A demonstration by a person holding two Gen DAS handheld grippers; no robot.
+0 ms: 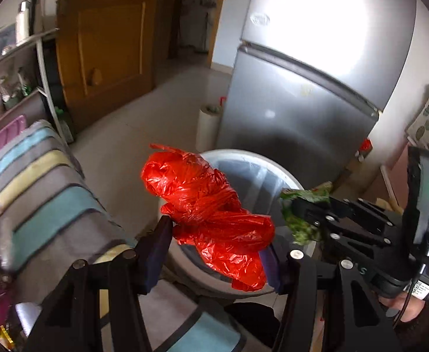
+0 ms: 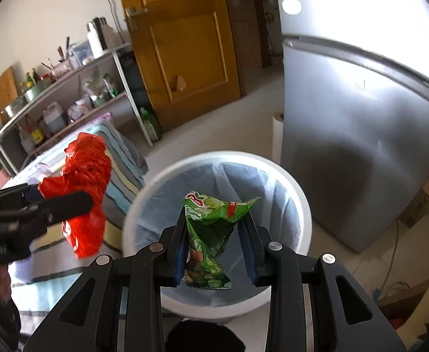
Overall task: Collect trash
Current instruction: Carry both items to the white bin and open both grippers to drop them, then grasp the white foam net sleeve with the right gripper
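A crumpled red plastic bag (image 1: 208,205) hangs between the pads of my left gripper (image 1: 217,245), which is shut on it just over the near left rim of a white trash bin (image 1: 243,155). My right gripper (image 2: 214,234) is shut on a green snack wrapper (image 2: 211,228), held above the bin's opening (image 2: 301,205), which has a clear liner. In the left wrist view the right gripper (image 1: 302,214) sits to the right with the wrapper (image 1: 299,230). From the right wrist view the left gripper (image 2: 53,205) and the red bag (image 2: 85,187) are at the left.
A silver fridge (image 1: 317,88) stands right behind the bin, with a white paper roll (image 1: 207,126) beside it. A striped cloth (image 1: 38,182) covers the surface to the left. Farther back are a cluttered shelf (image 2: 68,94) and a wooden door (image 2: 182,38). A cardboard box (image 2: 419,202) sits right.
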